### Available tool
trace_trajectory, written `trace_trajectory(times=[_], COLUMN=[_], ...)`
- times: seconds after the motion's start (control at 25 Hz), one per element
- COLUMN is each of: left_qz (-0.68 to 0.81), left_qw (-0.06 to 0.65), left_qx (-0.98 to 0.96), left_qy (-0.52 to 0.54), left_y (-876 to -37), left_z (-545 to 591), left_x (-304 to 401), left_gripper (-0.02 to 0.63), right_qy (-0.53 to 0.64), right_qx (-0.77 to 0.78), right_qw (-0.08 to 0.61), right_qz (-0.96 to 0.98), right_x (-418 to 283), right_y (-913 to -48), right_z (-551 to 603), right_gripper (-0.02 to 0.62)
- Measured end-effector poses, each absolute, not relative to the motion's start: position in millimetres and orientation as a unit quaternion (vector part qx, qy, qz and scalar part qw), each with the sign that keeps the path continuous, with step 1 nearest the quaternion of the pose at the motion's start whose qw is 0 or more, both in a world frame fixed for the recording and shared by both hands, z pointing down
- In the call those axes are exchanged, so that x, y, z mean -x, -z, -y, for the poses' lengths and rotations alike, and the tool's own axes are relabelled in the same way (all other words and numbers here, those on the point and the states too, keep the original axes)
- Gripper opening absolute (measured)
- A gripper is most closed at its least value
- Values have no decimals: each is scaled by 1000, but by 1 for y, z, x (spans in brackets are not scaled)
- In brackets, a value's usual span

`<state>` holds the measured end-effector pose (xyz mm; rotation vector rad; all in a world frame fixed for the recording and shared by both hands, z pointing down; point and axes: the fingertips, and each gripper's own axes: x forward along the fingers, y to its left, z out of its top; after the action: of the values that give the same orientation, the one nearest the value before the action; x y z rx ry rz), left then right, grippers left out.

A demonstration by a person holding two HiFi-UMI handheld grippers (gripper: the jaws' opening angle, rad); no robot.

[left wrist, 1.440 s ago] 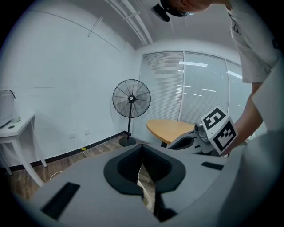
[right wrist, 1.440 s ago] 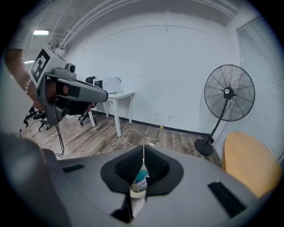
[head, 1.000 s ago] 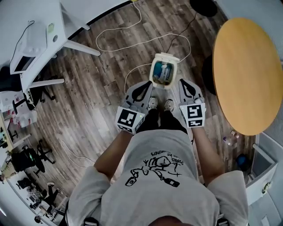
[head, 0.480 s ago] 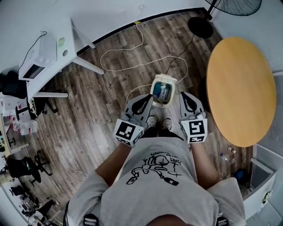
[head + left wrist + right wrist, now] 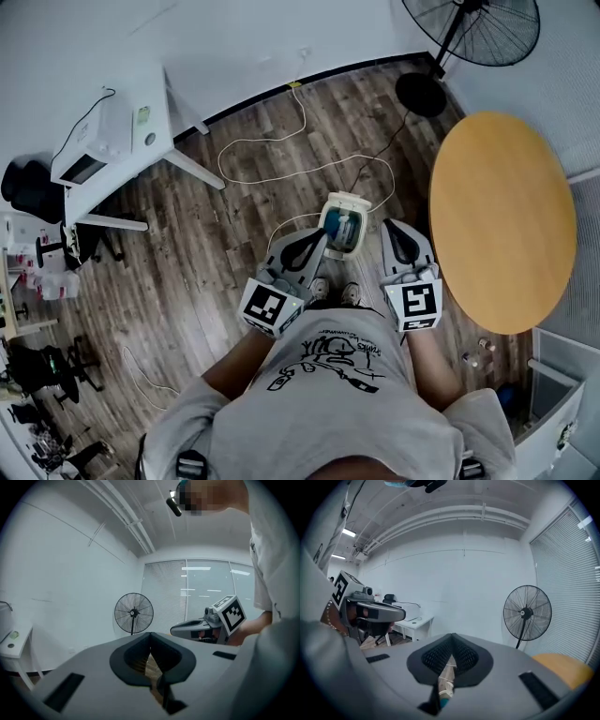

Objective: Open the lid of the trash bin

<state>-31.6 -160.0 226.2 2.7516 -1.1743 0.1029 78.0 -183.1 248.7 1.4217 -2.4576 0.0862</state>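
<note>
The left gripper (image 5: 322, 238) and the right gripper (image 5: 393, 227) are held closed on nothing, and the trash bin (image 5: 362, 231), its lid (image 5: 349, 199) tipped back, is seen on the wooden floor (image 5: 234, 234) between them.

The small cream trash bin (image 5: 339, 251) is seen upright on the wood floor (image 5: 234, 244), its lid (image 5: 350, 200) swung back fully open, blue-and-white contents (image 5: 343, 228) exposed.

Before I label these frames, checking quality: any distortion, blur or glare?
Head view: sharp, evenly lit, fisheye bows the wall and round table. Left gripper view: dark corners, fan crisp. Right gripper view: same dark corners, ceiling pipes bowed.
</note>
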Motion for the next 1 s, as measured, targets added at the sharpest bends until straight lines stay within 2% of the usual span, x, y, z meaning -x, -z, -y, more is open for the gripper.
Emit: trace_trajectory(times=[1.0], left_qz=[374], left_qw=[47], left_qx=[-926], left_qy=[18], left_y=[-125], left_z=[162], left_x=[28], left_gripper=[15], right_qy=[-1], right_qx=[-484], right_qw=[91], right_qz=[871], right_x=[-72], right_y=[-133], right_z=[162], right_gripper=[6])
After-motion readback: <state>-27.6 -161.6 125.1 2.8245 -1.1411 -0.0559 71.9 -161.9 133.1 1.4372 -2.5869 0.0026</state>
